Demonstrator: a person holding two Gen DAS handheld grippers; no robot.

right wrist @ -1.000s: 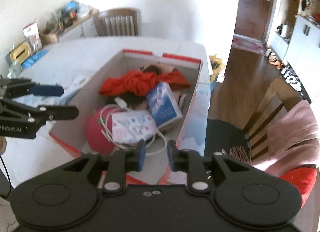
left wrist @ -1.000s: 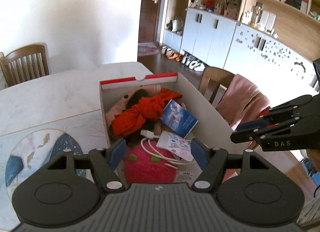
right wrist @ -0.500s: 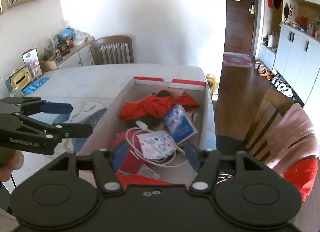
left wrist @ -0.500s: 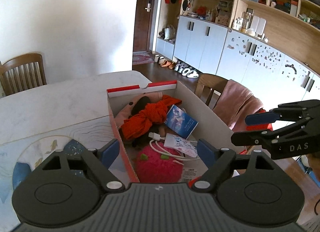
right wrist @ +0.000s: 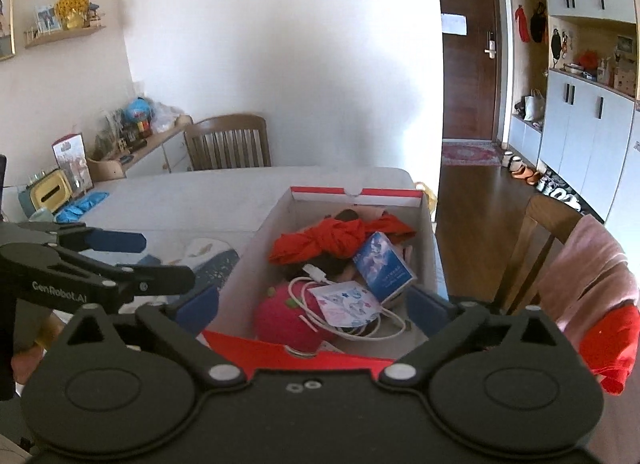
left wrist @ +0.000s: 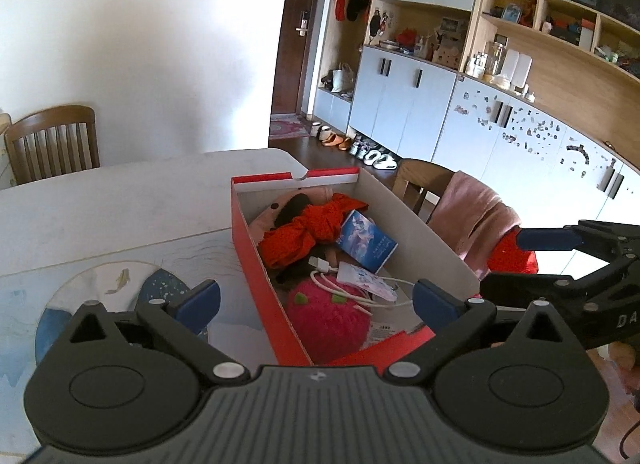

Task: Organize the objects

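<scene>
Both sets of jaws are wide and hold nothing. On the left, the left gripper [left wrist: 316, 300] hangs over the near end of the box [left wrist: 256, 264]. On the right, the right gripper [right wrist: 312, 304] does the same. I think the filling is done, since the red cloth [right wrist: 328, 240], book [right wrist: 382, 266] and cord [right wrist: 320, 276] lie inside. Next may be to shut or move the box. Its long side runs away from the grippers, along the table [left wrist: 120, 200].
</scene>
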